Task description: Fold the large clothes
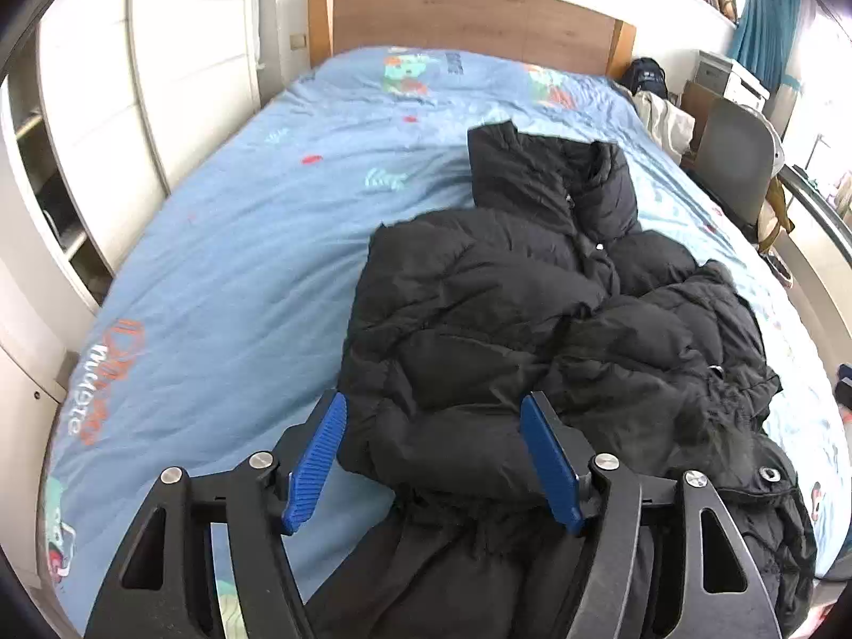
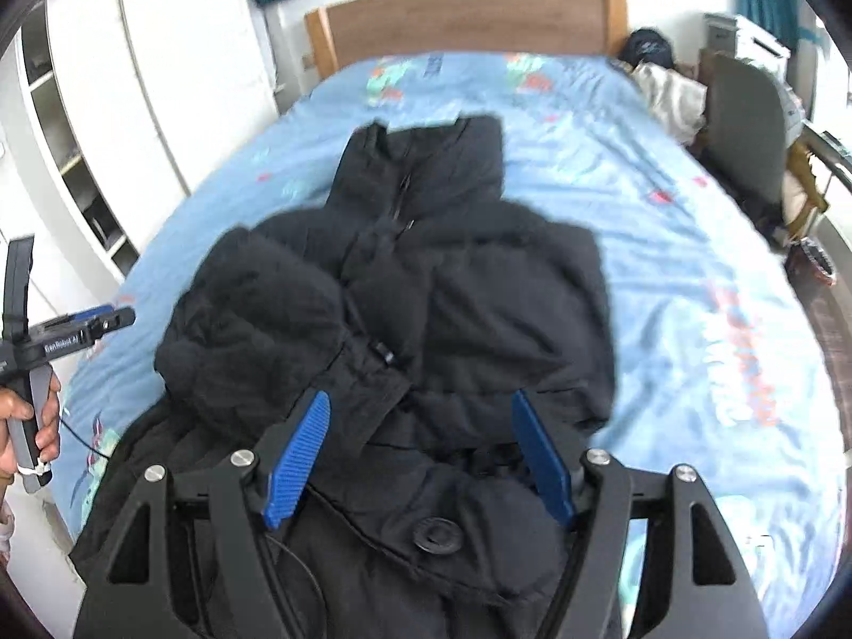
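A black puffer jacket (image 1: 532, 309) lies crumpled on the blue bed sheet (image 1: 239, 245), collar toward the headboard. It also shows in the right wrist view (image 2: 426, 287), with both sleeves bunched over the front. My left gripper (image 1: 434, 415) is open, its blue pads wide apart above the jacket's lower left part. My right gripper (image 2: 420, 410) is open above the jacket's lower middle, holding nothing. The left gripper's body (image 2: 64, 341) shows at the left edge of the right wrist view, held in a hand.
A wooden headboard (image 1: 468, 16) stands at the far end. White wardrobe doors and shelves (image 1: 133, 80) run along the left. A grey chair (image 1: 740, 160), a cream cloth (image 1: 665, 117) and a dark bag (image 1: 647, 77) sit at the bed's right side.
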The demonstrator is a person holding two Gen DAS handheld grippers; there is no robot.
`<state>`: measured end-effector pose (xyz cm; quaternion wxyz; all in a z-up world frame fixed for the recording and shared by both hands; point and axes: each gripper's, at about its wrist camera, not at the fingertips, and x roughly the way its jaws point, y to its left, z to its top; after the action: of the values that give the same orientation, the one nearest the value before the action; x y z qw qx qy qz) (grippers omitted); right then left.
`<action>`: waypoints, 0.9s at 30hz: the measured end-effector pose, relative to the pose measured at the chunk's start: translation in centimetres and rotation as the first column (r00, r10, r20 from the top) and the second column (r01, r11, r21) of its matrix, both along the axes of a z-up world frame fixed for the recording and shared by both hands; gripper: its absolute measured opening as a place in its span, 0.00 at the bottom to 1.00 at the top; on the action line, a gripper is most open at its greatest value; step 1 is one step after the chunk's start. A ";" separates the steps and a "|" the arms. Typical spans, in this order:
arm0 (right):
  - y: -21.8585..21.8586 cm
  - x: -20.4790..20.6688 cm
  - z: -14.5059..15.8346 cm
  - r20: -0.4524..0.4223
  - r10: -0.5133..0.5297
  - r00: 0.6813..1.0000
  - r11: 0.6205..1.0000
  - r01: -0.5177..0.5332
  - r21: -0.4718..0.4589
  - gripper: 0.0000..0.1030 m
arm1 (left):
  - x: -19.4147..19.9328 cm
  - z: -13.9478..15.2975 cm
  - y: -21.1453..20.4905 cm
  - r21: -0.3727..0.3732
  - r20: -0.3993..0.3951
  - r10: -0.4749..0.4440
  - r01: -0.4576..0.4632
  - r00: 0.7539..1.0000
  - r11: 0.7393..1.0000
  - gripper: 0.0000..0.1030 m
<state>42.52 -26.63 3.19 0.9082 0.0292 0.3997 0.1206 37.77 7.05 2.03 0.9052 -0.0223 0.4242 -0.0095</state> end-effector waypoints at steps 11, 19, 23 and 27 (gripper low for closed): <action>-6.4 -4.0 3.5 0.035 -0.133 0.991 0.991 0.133 -0.004 0.69 | -4.3 1.8 -0.9 0.125 0.078 0.036 -0.046 0.996 0.991 0.76; -8.6 -4.3 5.3 0.069 -0.185 0.980 0.983 0.184 0.020 0.69 | -4.3 2.3 -0.5 0.177 0.106 0.043 -0.062 0.993 0.982 0.78; -9.0 -4.1 6.7 0.092 -0.191 0.977 0.982 0.189 0.023 0.69 | -3.8 2.8 -0.3 0.187 0.110 0.036 -0.057 0.993 0.981 0.78; -9.4 -3.5 8.5 0.115 -0.188 0.976 0.982 0.186 0.023 0.69 | -2.4 5.3 1.1 0.131 0.117 0.053 -0.068 0.992 0.989 0.78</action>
<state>39.02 -36.05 11.66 0.9370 0.0649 0.3410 0.0386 35.39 8.15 7.37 0.9271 0.0265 0.3711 0.0455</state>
